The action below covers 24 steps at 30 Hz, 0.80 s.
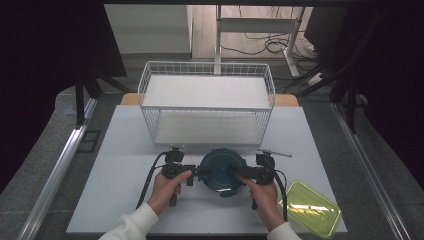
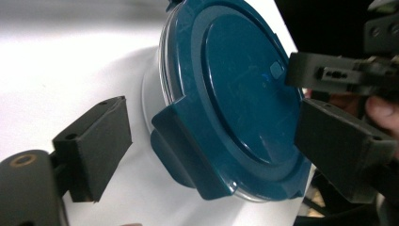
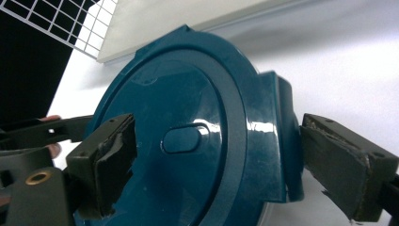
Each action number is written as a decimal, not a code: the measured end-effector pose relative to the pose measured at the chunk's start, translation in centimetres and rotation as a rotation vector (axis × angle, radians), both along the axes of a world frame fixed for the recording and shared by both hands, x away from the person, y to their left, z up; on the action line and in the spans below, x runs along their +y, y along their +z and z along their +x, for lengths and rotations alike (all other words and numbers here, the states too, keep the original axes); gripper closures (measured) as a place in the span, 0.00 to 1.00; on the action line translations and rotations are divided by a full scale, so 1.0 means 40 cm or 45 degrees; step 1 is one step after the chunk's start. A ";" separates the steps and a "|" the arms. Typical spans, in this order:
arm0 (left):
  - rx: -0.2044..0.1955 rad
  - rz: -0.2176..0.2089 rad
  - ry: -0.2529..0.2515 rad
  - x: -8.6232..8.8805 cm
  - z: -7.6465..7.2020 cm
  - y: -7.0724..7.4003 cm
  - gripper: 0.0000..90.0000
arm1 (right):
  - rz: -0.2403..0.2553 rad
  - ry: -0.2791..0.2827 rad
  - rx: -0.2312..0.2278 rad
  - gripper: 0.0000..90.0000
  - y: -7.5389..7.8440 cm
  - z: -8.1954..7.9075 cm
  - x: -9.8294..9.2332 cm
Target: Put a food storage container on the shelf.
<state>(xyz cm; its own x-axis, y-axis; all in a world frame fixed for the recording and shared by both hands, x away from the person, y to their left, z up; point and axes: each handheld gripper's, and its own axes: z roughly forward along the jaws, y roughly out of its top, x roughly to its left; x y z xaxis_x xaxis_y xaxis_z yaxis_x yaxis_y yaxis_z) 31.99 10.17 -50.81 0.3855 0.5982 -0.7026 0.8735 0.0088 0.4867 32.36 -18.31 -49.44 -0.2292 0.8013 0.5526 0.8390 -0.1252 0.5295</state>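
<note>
left gripper (image 1: 202, 171), right gripper (image 1: 234, 170) level, facing each other, jaws apart.

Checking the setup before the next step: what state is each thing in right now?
Round blue container: lid on, side flaps down, on the table.
Left gripper: open, fingers astride a lid flap.
Right gripper: open, fingers astride the opposite flap.
Green container: lid on, lying apart.
Wire rack: upright, shelves bare.

Round dark-teal container (image 1: 222, 170), lid clipped on, flat on white table (image 1: 125, 165), just before wire basket (image 1: 207, 102)
</note>
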 end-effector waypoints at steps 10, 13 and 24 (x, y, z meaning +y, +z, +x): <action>0.093 -0.040 -0.037 -0.018 0.003 -0.035 0.29 | 0.082 0.000 0.069 0.23 -0.016 0.009 -0.010; 0.087 -0.035 0.004 -0.015 0.001 -0.026 0.32 | 0.095 -0.008 0.071 0.26 -0.018 0.010 -0.014; 0.130 -0.034 0.039 -0.014 -0.002 -0.020 0.36 | 0.120 -0.071 0.069 0.31 -0.012 -0.003 -0.014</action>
